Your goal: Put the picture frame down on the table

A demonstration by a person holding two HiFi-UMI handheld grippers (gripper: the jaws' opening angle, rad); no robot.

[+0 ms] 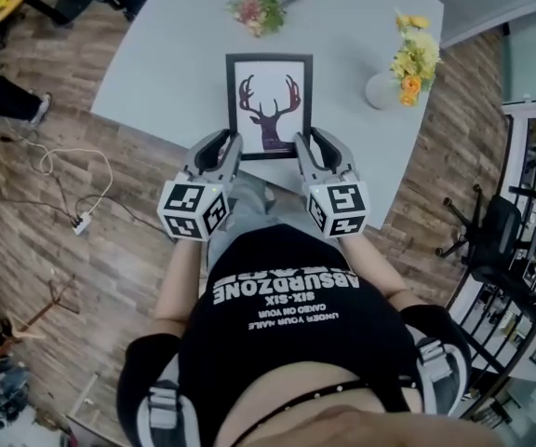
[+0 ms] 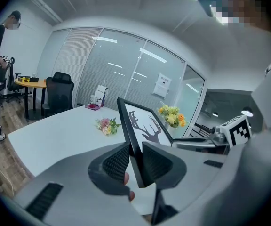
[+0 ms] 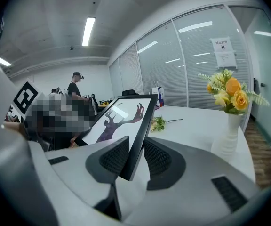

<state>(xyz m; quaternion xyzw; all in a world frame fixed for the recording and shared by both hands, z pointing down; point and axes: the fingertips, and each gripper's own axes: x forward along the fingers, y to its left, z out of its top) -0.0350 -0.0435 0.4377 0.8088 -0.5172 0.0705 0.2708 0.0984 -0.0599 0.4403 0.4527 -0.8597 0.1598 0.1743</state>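
The picture frame [image 1: 269, 107] is held over the near part of the grey table [image 1: 170, 54], print facing up and its top edge raised. Judged purpose: a two-sided hold keeps it level and steady for lowering flat. The left gripper [image 1: 223, 149] sits at the frame's 7 o'clock and the right gripper [image 1: 307, 147] at 5 o'clock. Each gripper view shows ribbed pads pressed on either face of a side rail, so both claws are pinching the frame, spread only by the rail's thickness. Whether the bottom edge touches the tabletop cannot be confirmed. A vase of yellow flowers [image 1: 380, 89] stands at 2 o'clock and a loose bouquet [image 1: 261, 9] lies at 12 o'clock, both apart from the frame.
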